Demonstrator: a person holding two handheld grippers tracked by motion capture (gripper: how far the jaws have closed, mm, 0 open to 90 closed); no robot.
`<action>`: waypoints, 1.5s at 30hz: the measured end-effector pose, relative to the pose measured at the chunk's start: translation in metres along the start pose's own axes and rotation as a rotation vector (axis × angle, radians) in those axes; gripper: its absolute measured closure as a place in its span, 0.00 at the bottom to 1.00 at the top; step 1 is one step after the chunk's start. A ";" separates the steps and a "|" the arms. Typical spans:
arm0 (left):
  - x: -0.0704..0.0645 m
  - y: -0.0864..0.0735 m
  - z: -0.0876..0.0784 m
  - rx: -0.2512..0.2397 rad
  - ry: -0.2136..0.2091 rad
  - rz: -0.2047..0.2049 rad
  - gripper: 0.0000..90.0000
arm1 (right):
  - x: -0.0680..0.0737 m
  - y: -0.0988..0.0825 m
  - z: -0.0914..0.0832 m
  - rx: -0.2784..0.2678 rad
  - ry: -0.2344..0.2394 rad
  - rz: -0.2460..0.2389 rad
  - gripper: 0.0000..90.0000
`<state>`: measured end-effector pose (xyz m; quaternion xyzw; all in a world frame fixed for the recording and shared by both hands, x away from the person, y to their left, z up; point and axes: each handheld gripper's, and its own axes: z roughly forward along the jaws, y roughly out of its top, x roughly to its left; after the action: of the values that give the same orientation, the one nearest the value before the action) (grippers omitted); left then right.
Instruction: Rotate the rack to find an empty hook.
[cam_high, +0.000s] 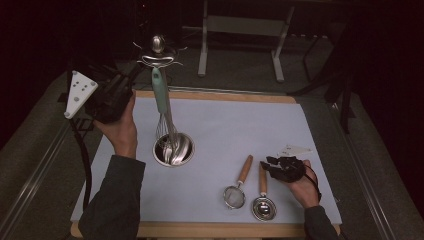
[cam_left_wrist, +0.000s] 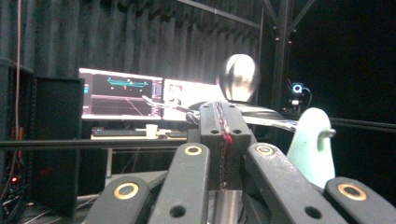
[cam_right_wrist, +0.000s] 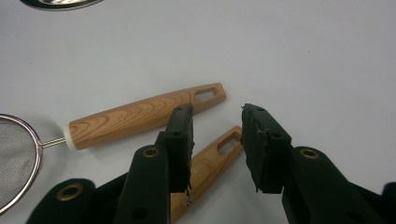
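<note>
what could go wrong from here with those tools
The right gripper has open jaws over the end of one wooden handle, close to the strainer's handle; closing could nudge or catch the wrong one. The left gripper, jaws shut, sits high beside the teal-handled whisk standing in the metal cup; a bump might tip the cup and its tools.

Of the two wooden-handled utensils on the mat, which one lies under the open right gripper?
The wooden-handled metal ladle, the one nearer the right gripper; its handle end sits below the open jaws. The wooden-handled mesh strainer lies farther left.
</note>
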<state>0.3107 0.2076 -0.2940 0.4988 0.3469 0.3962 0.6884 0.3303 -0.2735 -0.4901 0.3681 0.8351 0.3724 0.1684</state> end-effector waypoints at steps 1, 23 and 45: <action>0.002 0.001 0.002 0.002 0.005 -0.004 1.00 | 0.000 0.000 0.000 0.000 0.000 0.000 0.71; 0.016 0.009 0.016 0.052 0.041 0.003 1.00 | -0.003 -0.002 -0.002 0.000 -0.005 0.012 0.71; 0.024 0.010 0.019 0.086 0.055 0.012 1.00 | -0.004 -0.002 -0.003 -0.002 -0.008 0.011 0.70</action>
<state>0.3355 0.2230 -0.2810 0.5189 0.3791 0.3986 0.6543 0.3301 -0.2790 -0.4898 0.3738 0.8321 0.3729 0.1699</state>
